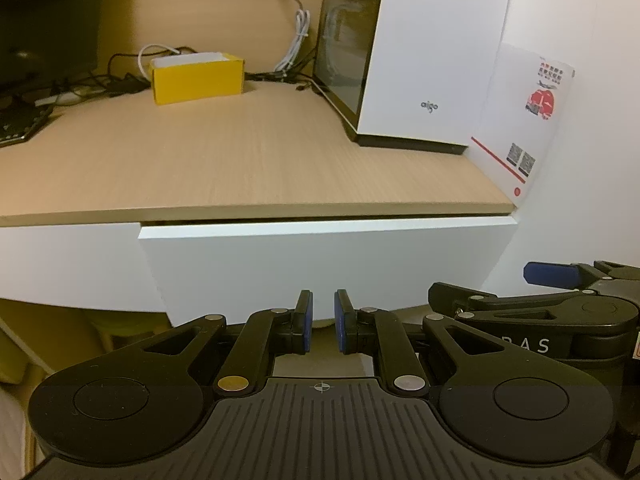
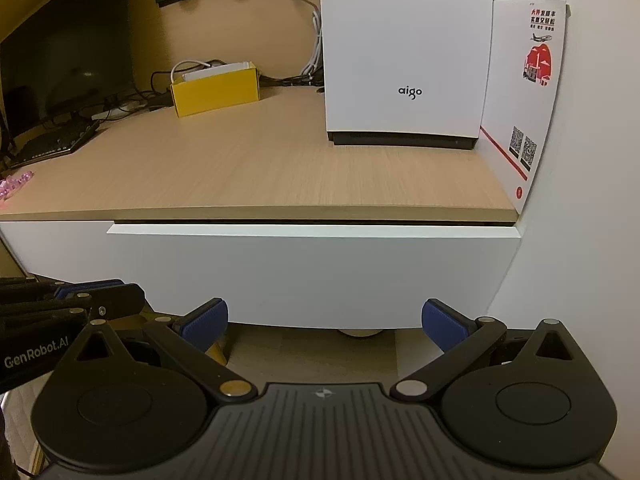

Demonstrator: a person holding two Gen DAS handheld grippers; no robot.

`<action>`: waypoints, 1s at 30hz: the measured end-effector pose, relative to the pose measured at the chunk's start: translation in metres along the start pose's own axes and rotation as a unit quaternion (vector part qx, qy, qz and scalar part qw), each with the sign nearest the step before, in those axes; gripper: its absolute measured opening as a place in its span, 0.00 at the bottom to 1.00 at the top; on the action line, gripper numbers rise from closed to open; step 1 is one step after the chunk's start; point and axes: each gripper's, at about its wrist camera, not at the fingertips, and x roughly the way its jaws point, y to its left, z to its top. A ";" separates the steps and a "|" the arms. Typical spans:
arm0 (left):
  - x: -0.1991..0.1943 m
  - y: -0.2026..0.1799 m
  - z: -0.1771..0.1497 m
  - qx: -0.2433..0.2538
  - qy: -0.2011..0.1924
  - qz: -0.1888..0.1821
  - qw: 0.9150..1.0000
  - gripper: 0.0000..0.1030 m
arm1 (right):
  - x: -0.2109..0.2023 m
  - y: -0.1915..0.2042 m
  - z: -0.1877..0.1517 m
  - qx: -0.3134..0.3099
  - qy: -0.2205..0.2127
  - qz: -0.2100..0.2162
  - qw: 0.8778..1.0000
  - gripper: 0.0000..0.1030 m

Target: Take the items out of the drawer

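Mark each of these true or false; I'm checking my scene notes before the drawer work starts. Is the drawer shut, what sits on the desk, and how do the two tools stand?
1. The white drawer under the desk top is pulled wide open. False: it is nearly shut, with only a thin gap.
2. A yellow box sits on the desk. True.
3. The right tool grips the yellow box. False: its jaws stand wide apart and empty.
4. The left tool holds nothing, with a narrow gap between its pads. True.
5. The white case reads "aigo". True.
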 end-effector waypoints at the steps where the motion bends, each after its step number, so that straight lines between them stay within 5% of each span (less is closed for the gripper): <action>1: 0.000 0.000 0.000 0.000 0.000 -0.001 1.000 0.14 | 0.000 0.000 0.000 0.000 0.000 -0.001 1.000 1.00; 30: 0.009 -0.001 -0.003 0.010 0.015 -0.014 1.000 0.14 | 0.005 -0.008 0.002 0.038 0.006 -0.007 0.999 1.00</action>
